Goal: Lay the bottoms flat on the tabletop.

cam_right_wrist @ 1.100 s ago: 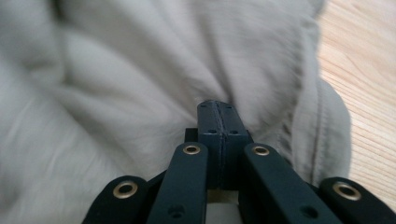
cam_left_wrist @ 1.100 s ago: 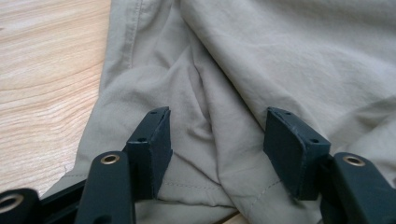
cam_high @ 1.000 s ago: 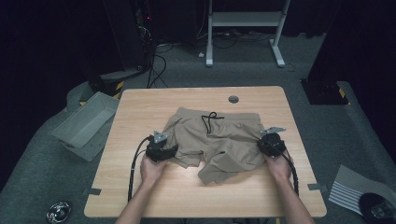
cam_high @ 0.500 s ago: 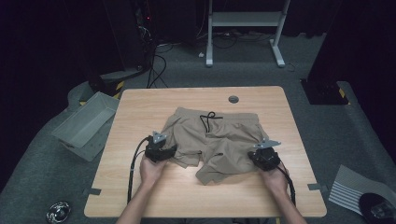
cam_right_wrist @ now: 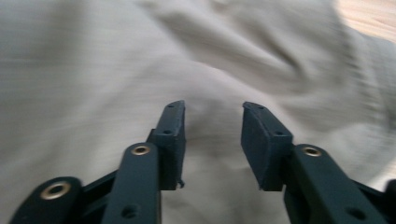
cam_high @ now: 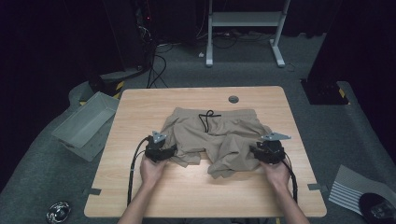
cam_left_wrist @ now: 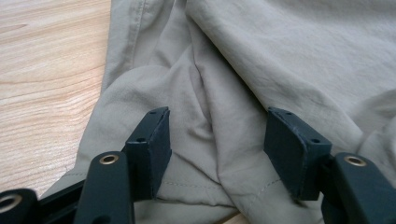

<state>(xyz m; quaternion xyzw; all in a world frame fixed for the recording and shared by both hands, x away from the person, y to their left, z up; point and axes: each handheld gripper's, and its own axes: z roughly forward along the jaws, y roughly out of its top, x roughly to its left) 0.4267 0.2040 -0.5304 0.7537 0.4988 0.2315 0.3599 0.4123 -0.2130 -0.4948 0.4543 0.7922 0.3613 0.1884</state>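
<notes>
The crumpled beige cloth shorts with a dark drawstring (cam_high: 215,137) lie on the middle of the light wooden table (cam_high: 140,109), waistband away from the person, both legs rumpled toward the near edge. The work in hand looks like taking hold of the two leg hems to flatten or fold the garment, and doing it well means pinching each hem through both layers close to its edge, then drawing outward evenly so no fold is dragged under. The left gripper (cam_left_wrist: 217,135) rests low at the left leg, jaws apart, with a ridge of fabric lying between the pads but not squeezed. The right gripper (cam_right_wrist: 212,128) hovers over the right leg; its jaws have just been opening and stand apart above the cloth, nothing clamped. Both forearms reach in from the near edge, hands level, grippers pointing inward toward the shorts.
</notes>
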